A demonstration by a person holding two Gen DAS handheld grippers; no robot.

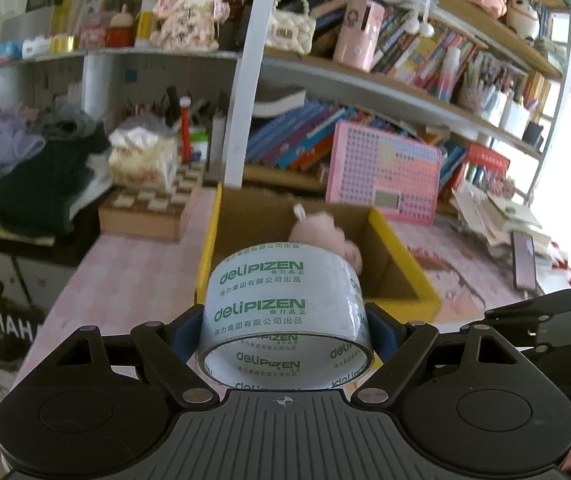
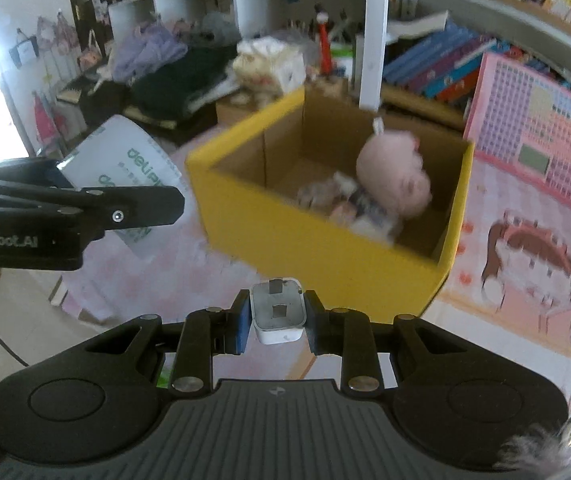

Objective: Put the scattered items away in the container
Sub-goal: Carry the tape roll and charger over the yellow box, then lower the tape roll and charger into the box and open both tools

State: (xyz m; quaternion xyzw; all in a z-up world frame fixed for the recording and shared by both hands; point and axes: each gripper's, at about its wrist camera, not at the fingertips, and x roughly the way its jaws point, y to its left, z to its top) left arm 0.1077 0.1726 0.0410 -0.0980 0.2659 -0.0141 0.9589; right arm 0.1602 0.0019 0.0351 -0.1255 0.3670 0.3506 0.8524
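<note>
Left gripper spread wide clamping tape roll; right gripper narrow, pinching white charger

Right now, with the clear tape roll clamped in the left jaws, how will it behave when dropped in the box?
The clear printed tape roll is a rigid ring, so it probably won't deform. Being round, it may roll if it lands on edge. The yellow cardboard box should contain it, and the pink plush doll may cushion it.

Crowded bookshelves, pink calculator leaning below, folded clothes.
</note>
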